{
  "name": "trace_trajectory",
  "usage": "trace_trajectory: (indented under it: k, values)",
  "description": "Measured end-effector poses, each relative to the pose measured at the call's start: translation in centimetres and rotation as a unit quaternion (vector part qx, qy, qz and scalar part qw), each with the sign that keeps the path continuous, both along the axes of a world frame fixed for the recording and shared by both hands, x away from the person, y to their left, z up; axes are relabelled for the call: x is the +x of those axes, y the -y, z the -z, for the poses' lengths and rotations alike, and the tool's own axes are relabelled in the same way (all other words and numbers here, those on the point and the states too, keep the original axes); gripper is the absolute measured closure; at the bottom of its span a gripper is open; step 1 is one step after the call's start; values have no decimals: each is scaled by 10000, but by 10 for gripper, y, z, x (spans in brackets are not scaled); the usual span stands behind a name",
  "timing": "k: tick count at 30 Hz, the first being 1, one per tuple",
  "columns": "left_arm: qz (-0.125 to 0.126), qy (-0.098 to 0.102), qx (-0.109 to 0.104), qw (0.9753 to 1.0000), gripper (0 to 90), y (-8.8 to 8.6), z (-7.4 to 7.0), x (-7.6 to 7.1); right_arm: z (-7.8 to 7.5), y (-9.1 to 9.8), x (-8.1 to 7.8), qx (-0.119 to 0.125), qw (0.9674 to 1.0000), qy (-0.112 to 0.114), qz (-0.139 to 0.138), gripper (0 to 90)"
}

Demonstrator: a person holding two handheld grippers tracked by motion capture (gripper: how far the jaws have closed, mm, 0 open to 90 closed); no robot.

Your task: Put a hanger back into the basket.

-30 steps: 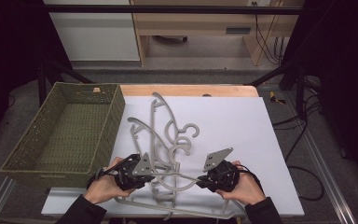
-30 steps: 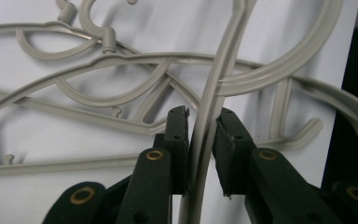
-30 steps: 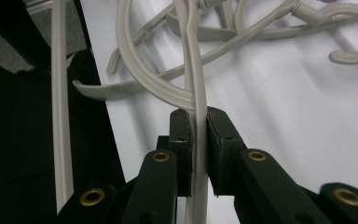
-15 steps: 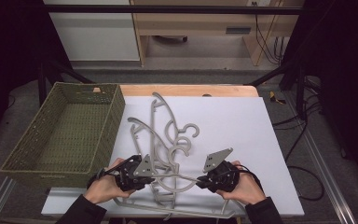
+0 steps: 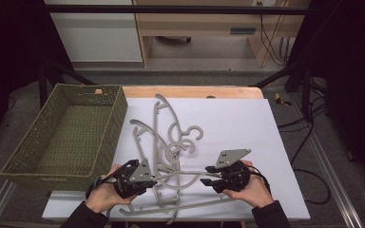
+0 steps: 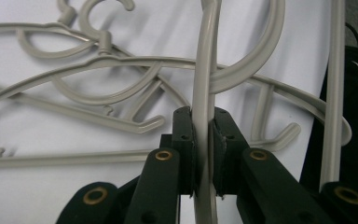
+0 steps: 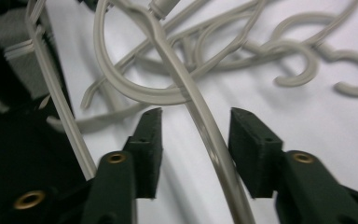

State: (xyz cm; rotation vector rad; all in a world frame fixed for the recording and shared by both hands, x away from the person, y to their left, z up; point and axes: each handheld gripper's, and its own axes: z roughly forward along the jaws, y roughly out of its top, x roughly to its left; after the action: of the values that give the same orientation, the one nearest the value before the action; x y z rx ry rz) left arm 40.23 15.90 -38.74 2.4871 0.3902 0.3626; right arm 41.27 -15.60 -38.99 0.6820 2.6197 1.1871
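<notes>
The left gripper (image 6: 204,140) is clenched on a hanger (image 6: 205,70) – part of the grey pile just right of the basket (image 5: 66,137). The right gripper (image 7: 195,140) is released, jaws either side of 1 hanger arm.

the high view looks forward and down from above the person's side, taking in the whole white tabletop (image 5: 247,123), the green basket (image 5: 66,133) at its left edge and the floor beyond. the left gripper view sits very close behind the left tool (image 6: 203,140) and faces along its jaws over the tangle of grey hangers (image 6: 121,79) on the white surface. the right gripper view rides just as near behind the right tool (image 7: 196,144), low over the tabletop; all three views share that pile of hangers at the near middle.
</notes>
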Motion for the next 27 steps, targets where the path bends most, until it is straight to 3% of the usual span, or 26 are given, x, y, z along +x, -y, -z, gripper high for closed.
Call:
trace_trajectory:
  k: [3, 5, 11, 12, 18, 22, 27]
  values:
    - [-335, 76, -173, 9993, 812, -5, -2, 2, -3, 7, 1, 260, 9988, 261, 319, 393]
    - [-526, 123, -242, 9982, 812, -8, -4, 3, -4, 12, 3, 381, 9968, 410, 572, 376]
    - [-987, 138, -319, 9945, 812, -16, -7, 7, -4, 27, 4, 934, 9871, 651, 1129, 243]
    - [-1114, 158, -457, 9926, 812, -17, -6, 7, -4, 30, 4, 987, 9855, 676, 1201, 224]
    - [-1484, 308, -717, 9858, 812, -27, -15, 8, -2, 48, -1, 1102, 9781, 775, 1584, 133]
    - [-1584, 461, -732, 9836, 812, -35, -24, 7, 1, 60, -1, 1245, 9721, 773, 1831, 90]
    - [-1752, 585, -928, 9784, 812, -48, -36, 8, 7, 69, 1, 1211, 9663, 764, 2139, 64]
